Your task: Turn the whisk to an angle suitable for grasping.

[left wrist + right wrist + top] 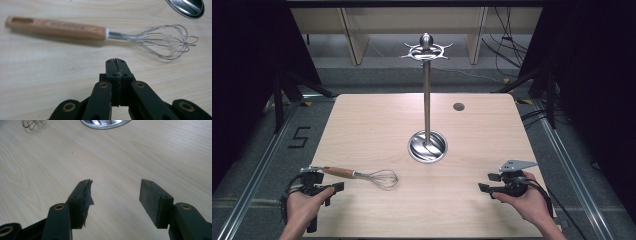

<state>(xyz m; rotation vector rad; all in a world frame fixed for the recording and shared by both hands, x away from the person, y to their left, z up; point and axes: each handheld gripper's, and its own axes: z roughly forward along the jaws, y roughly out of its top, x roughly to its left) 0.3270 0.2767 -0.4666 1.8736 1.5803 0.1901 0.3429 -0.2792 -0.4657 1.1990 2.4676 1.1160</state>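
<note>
Closed black jaws of the left gripper (116, 65) in the near foreground of the left gripper view, pads pressed flat together with nothing between them. Just beyond those fingertips, untouched on the table (377, 120): a whisk (105, 33), lying flat and crosswise to the jaws, wooden handle (56, 28) off to their left, wire loops (167, 41) off to their right. Farther past the wires, at the upper right, the rim of a polished steel stand base (190, 8).

From the high view, left gripper (337, 186) low at the near edge, whisk (362, 175) just ahead of it. Right gripper (488, 182) well apart on the other side, jaws standing wide over bare wood, holding nothing — same story in its own view, right gripper (113, 195) with its pads far apart. Tall utensil stand (427, 95) upright at mid-table, hook crown on top, no utensil hanging from it.

Step in hand, by the look of it: approach before pickup — whisk not yet taken. Next move calls for opening the left jaws, easing forward and down so the pads straddle the wooden handle, then clamping firmly.
</note>
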